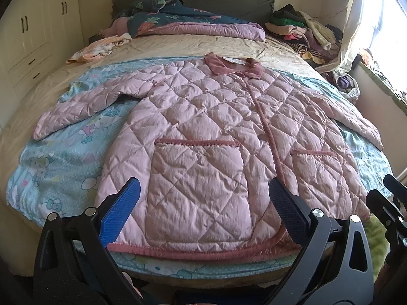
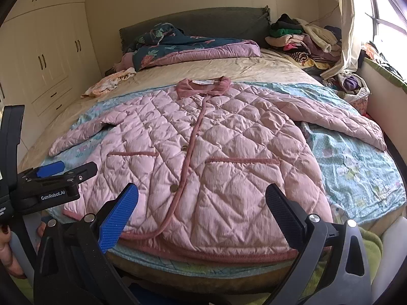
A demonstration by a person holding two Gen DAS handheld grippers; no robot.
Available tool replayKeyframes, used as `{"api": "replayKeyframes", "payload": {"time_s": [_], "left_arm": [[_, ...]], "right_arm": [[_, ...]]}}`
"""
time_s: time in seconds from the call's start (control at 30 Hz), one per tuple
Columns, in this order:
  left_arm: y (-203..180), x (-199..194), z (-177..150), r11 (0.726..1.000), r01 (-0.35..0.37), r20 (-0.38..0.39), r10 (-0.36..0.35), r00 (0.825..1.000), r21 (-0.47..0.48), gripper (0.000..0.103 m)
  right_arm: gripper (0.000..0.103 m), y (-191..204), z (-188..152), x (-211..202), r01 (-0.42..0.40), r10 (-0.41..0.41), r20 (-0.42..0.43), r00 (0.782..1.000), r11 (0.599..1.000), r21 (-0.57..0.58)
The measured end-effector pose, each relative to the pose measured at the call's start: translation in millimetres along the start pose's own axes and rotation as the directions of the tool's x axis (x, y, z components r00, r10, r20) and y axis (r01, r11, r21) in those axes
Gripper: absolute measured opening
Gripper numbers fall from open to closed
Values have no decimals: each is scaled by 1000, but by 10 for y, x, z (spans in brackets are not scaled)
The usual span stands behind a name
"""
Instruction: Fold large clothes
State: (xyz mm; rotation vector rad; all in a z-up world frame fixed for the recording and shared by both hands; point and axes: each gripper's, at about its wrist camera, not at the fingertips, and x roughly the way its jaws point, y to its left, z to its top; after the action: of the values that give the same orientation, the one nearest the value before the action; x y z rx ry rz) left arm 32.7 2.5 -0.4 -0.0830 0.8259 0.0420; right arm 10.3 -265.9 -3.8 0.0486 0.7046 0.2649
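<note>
The puffy pink quilted jacket [image 1: 203, 132] is looking soft, light and floppy; both grippers, the left gripper [image 1: 203, 208] and the right gripper [image 2: 203, 208], are hovering wide open, so I'd pinch a sleeve cuff [image 1: 38, 132] first.

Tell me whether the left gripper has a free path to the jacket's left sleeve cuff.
Probably yes. The left gripper is open and hovers over the hem of the pink quilted jacket; the sleeve cuff lies flat and uncovered on the blue blanket, with nothing between them.
</note>
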Motion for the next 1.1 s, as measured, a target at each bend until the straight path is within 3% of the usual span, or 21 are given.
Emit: {"api": "replayKeyframes", "payload": {"time_s": [0.73,1.1], "left_arm": [[101,330,719,998,7,-14,-8,1000,-61,95],[0,536,1148,999,27,-6,-28,1000,-37,95]], "right_arm": [[99,-123,746,452,-58,59,-10,998,997,41],[99,-234,1162,748,-89,90,-22,996,994,69]]}}
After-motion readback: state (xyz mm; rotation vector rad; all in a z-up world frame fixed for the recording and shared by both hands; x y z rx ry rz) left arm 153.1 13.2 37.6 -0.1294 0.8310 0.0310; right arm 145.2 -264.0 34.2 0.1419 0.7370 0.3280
